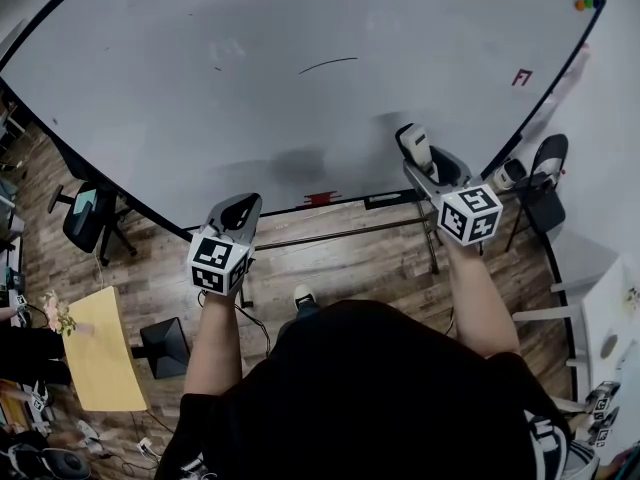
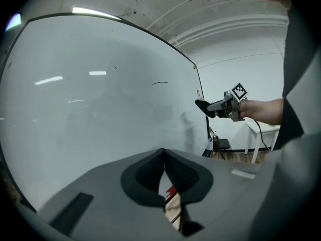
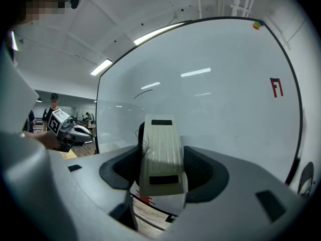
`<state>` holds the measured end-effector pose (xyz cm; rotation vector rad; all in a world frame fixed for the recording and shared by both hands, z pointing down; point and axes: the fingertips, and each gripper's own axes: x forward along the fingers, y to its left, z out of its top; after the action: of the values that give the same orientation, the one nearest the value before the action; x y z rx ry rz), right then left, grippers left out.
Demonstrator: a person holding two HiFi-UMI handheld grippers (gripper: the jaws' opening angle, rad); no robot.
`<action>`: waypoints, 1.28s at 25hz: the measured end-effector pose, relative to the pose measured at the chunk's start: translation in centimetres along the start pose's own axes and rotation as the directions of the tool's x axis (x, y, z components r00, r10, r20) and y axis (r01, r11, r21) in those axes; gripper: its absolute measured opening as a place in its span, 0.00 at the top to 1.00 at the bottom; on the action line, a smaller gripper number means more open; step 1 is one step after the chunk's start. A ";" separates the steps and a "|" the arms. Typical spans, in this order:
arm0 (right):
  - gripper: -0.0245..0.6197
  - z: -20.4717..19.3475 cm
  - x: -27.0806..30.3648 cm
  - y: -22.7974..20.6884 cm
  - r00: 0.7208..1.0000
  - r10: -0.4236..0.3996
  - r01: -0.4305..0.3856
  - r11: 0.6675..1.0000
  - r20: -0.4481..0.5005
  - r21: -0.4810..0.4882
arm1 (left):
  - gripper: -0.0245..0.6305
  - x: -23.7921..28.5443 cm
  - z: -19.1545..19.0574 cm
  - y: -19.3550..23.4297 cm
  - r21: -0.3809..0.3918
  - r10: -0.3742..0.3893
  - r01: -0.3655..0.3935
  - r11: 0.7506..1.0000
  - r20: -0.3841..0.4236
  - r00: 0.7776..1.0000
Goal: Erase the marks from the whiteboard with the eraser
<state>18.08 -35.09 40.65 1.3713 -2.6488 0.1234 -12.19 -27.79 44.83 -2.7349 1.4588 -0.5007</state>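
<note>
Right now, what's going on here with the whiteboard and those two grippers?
A person stands facing a large whiteboard with a gripper in each hand. The right gripper is shut on the eraser and holds it up close to the board; whether it touches the surface can't be told. The left gripper is shut and empty, lower down. A thin black curved line and a red mark are on the board, not yet erased.
</note>
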 end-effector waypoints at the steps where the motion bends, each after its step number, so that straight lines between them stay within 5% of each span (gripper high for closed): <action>1: 0.57 -0.1 0.0 0.1 1.000 0.000 0.000 1.000 -0.002 0.002 | 0.94 0.0 0.0 0.0 0.004 -0.001 0.001 1.000 0.000 1.000; 13: 0.57 1.1 0.6 -0.1 1.000 -0.013 0.013 1.000 0.011 -0.011 | 0.94 0.0 0.2 0.0 0.009 -0.003 0.003 1.000 0.010 1.000; 32: 0.57 9.1 4.5 0.8 0.995 -0.039 0.058 0.976 0.095 -0.208 | 0.94 -0.4 0.3 0.7 0.015 0.014 -0.014 1.000 -0.002 1.000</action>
<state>14.00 -39.57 32.50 1.4002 -2.6068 -0.2242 -12.89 -27.96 44.33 -2.7123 1.4672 -0.5113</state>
